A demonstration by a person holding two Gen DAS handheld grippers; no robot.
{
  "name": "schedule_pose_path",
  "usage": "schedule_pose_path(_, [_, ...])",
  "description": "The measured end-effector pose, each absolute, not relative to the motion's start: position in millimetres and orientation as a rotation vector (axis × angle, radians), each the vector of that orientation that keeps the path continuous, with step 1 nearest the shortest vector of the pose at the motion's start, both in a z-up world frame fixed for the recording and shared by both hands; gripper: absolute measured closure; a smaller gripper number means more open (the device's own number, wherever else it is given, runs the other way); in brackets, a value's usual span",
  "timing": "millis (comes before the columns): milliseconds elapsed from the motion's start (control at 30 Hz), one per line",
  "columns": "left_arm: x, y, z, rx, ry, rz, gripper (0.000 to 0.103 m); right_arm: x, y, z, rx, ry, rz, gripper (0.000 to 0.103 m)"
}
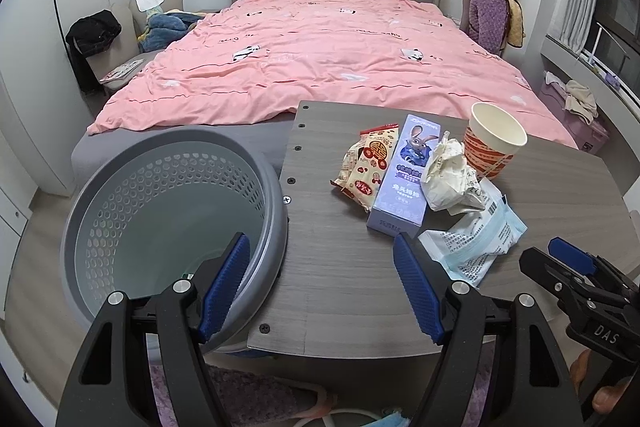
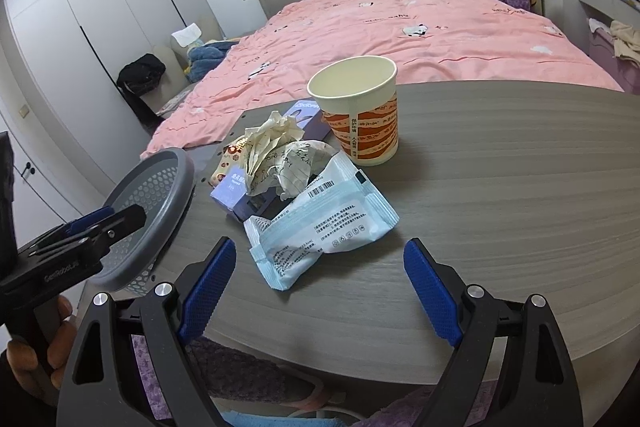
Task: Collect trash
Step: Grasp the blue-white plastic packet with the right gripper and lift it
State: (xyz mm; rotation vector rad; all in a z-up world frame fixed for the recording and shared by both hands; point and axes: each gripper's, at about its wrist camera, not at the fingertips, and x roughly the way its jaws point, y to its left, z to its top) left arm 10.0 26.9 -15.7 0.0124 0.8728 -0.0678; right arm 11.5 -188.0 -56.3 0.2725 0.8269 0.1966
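Trash lies in a cluster on the grey wood table (image 1: 344,283) (image 2: 500,211): a pale blue wipes packet (image 1: 476,243) (image 2: 320,227), a crumpled paper ball (image 1: 448,179) (image 2: 280,159), a lilac rabbit carton (image 1: 404,175) (image 2: 236,191), a red-and-cream snack wrapper (image 1: 366,167) (image 2: 228,159) and an orange-striped paper cup (image 1: 494,143) (image 2: 360,107). A grey perforated bin (image 1: 160,227) (image 2: 148,215) stands off the table's left edge. My left gripper (image 1: 320,287) is open, straddling the bin rim and table corner. My right gripper (image 2: 316,291) is open just short of the wipes packet, holding nothing.
A bed with a pink duvet (image 1: 320,55) (image 2: 400,35) lies beyond the table. A chair with dark clothes (image 1: 96,35) stands by the white wardrobe (image 2: 92,11). Purple garments (image 1: 490,15) hang at the bed's right. A purple rug (image 2: 240,367) lies below the table edge.
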Motion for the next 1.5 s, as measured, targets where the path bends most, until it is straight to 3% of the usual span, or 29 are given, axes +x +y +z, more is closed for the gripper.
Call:
schedule_pose_path(600, [11.0,32.4,-22.2,-0.002,0.87,-0.069,0.032,52.5,-155.1,-79.3,0.157,0.894,0.02,0.015])
schedule_pose_path(1500, [10.5,21.8,-24.2,0.01,0.875,-0.101,0.032,20.3,-225.3,-65.9,0.221,0.881,-0.012,0.015])
